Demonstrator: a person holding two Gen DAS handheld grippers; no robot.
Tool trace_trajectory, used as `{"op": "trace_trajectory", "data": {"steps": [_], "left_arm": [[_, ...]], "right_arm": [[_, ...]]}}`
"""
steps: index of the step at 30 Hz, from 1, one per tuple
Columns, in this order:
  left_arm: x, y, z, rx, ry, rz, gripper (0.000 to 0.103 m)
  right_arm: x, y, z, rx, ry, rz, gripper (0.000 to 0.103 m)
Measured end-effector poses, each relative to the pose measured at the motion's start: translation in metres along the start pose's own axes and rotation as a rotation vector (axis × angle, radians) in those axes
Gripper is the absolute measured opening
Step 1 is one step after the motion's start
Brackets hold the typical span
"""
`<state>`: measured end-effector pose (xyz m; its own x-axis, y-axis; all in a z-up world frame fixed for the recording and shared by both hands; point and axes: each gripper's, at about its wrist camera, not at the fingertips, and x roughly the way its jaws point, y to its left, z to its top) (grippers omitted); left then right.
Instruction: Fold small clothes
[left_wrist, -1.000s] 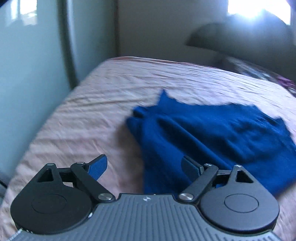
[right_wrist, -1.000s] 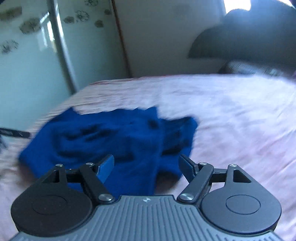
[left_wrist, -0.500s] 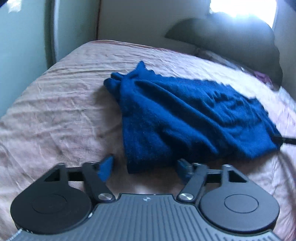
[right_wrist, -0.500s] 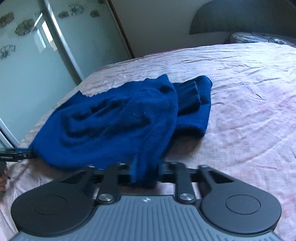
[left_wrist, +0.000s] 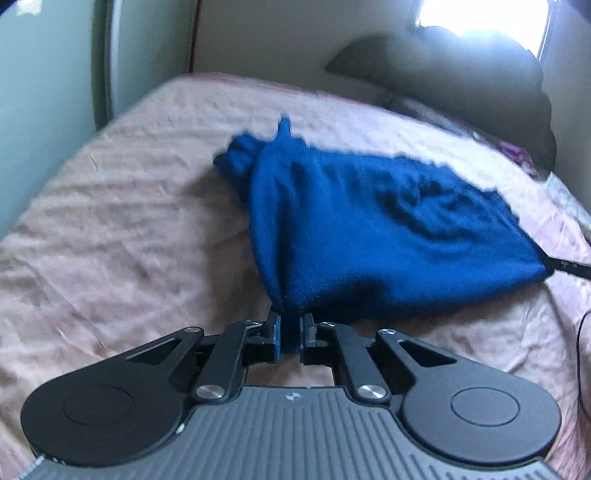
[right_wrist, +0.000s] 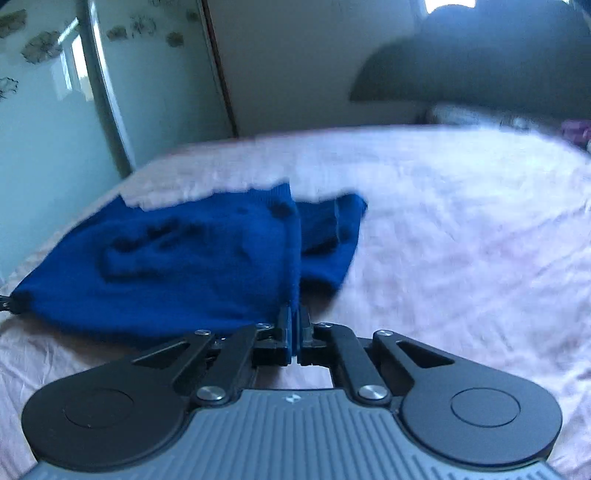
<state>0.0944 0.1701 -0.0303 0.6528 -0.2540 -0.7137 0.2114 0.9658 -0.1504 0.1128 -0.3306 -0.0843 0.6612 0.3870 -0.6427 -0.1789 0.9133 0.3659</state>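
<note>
Two grippers, L & R, each pinched a near corner of the blue sweater, which lay rumpled on the pink bed. L fingers were closing on the knit; R fingers pressed tight on it, prob. so I could lift both corners together for a fold.

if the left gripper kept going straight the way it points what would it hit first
The blue garment: the left gripper is closing on its near edge, and the bunched cloth rises just ahead. Beyond that, probably the pink bedsheet.
</note>
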Motion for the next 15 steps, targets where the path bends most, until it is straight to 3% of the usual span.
{"op": "trace_trajectory", "data": {"steps": [1, 2, 3, 4, 5, 7, 11, 15], "left_arm": [[-0.001, 0.001, 0.000, -0.004, -0.004, 0.010, 0.015], [-0.003, 0.002, 0.002, -0.007, -0.008, 0.017, 0.031], [-0.007, 0.002, 0.005, -0.009, -0.014, 0.021, 0.033], [-0.012, 0.002, 0.008, -0.013, -0.026, 0.033, 0.046], [-0.018, 0.002, 0.012, -0.014, -0.046, 0.053, 0.061], [-0.029, -0.001, 0.019, -0.005, -0.101, 0.081, 0.075], [-0.034, -0.014, 0.038, 0.043, -0.163, 0.112, 0.079], [-0.009, -0.036, 0.068, 0.101, -0.191, 0.101, 0.080]], "right_arm": [[-0.001, 0.001, -0.002, -0.006, -0.004, -0.028, 0.003], [-0.003, 0.007, -0.002, -0.038, -0.024, -0.084, 0.003], [-0.006, 0.016, -0.001, -0.090, -0.041, -0.124, 0.003], [-0.010, 0.027, 0.002, -0.141, -0.069, -0.131, 0.003], [-0.013, 0.037, 0.004, -0.169, -0.092, -0.113, 0.004], [-0.013, 0.057, 0.012, -0.209, -0.120, -0.045, 0.006], [0.017, 0.091, 0.023, -0.262, -0.079, 0.059, 0.008], [0.057, 0.103, 0.041, -0.279, -0.066, 0.063, 0.008]]}}
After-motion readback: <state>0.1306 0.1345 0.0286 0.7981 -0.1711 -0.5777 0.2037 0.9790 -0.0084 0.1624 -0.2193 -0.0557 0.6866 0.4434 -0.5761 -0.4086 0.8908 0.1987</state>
